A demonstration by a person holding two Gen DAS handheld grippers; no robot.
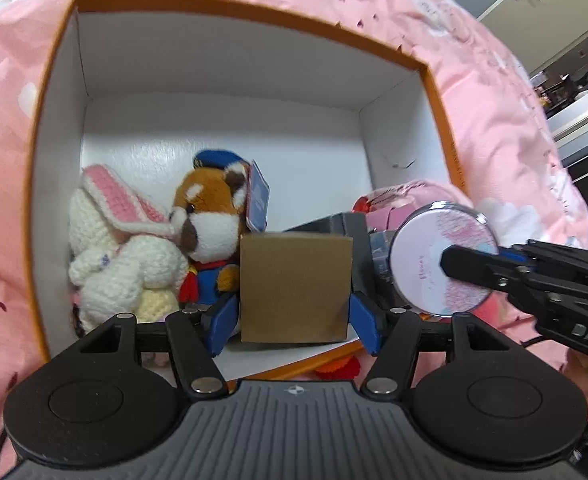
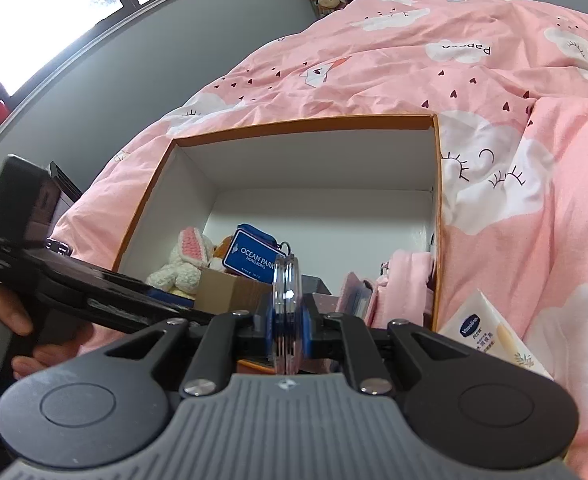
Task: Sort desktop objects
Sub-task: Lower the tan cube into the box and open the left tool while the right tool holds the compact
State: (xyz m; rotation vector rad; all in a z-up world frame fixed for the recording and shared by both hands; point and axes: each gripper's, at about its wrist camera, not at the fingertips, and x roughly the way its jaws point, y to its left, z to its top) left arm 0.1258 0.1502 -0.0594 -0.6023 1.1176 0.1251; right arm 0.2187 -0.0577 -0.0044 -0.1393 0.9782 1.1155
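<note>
An orange box with white walls lies on a pink bedspread. My left gripper is shut on a small brown cardboard box and holds it over the box's near side; the same cardboard box shows in the right wrist view. My right gripper is shut on a round compact mirror, seen edge-on; in the left wrist view its pink face hangs at the box's right rim. Inside the box lie a white crochet rabbit and a red panda plush with a blue tag.
Pink items sit in the box's right corner. A white Vaseline packet lies on the bedspread right of the box. A red-orange item peeks out below the box's near rim. A window and grey wall are at the left.
</note>
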